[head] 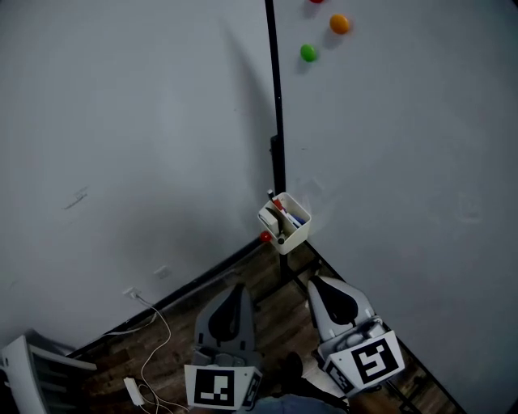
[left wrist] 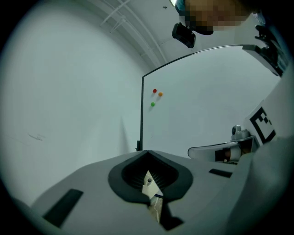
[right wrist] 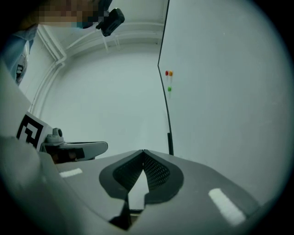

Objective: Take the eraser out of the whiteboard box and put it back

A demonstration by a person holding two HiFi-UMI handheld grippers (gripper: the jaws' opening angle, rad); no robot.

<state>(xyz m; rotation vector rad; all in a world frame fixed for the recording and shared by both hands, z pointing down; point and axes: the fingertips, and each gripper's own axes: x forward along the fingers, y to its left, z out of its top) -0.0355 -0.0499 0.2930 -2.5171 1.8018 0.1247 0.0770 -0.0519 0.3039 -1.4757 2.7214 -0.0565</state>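
A plain office-like room: a standing whiteboard (head: 405, 145) with coloured magnets (head: 339, 23), bare wall (head: 129, 121), wood floor (head: 105, 372).

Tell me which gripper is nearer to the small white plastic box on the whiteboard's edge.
Right, it seems. The right gripper sits just below-right of the white plastic box; the left gripper sits farther below-left.

No legible text or numbers, square markers on left cube (head: 215, 386), right cube (head: 374, 361)
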